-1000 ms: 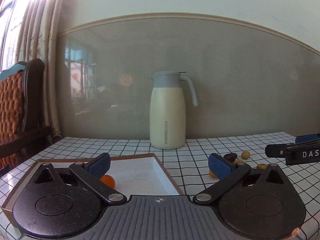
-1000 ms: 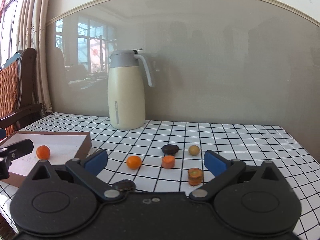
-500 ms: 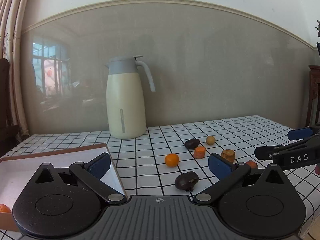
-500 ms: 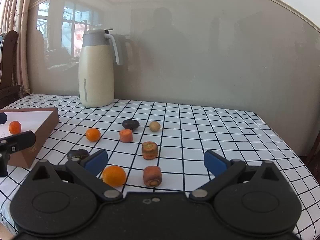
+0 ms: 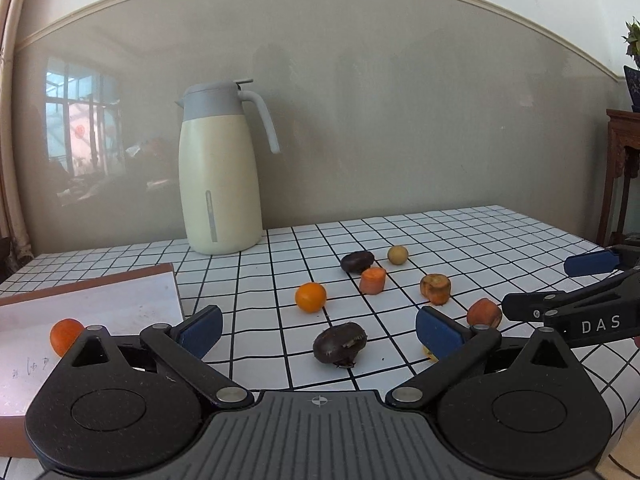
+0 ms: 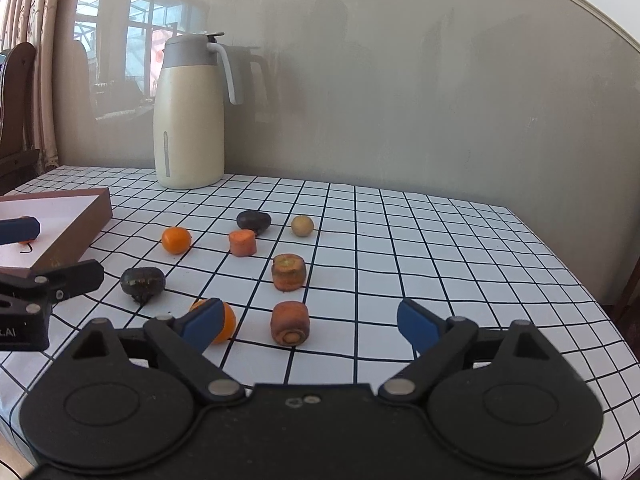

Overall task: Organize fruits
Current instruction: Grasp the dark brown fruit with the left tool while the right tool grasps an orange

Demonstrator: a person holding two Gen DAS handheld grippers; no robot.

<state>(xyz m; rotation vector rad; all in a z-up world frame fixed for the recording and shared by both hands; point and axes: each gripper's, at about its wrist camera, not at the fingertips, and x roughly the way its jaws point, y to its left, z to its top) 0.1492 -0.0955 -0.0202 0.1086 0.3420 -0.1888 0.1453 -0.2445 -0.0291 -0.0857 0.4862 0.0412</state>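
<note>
Loose pieces lie on the checked table. My left gripper (image 5: 319, 330) stands open and low over the cloth, with a dark chestnut-like fruit (image 5: 339, 344) lying between its fingers, untouched. Beyond it are an orange (image 5: 311, 297), a carrot chunk (image 5: 373, 280) and a yellow ball (image 5: 397, 255). My right gripper (image 6: 310, 324) is open and its jaws are closing. A carrot stub (image 6: 290, 322) sits on the table between them, apart from both pads. A second orange (image 6: 227, 322) is half hidden behind its left pad. One orange (image 5: 66, 336) lies in the brown box (image 5: 92, 300).
A cream thermos jug (image 5: 220, 172) stands at the back against the wall. Another dark fruit (image 6: 253, 221) and a browned carrot chunk (image 6: 289, 272) lie mid-table. The table's right edge (image 6: 592, 280) drops off near a wooden stand.
The left gripper swung right from over the box to the loose fruit and sank. The right gripper came lower and nearer to the carrot stub, and its jaws have narrowed a little.
</note>
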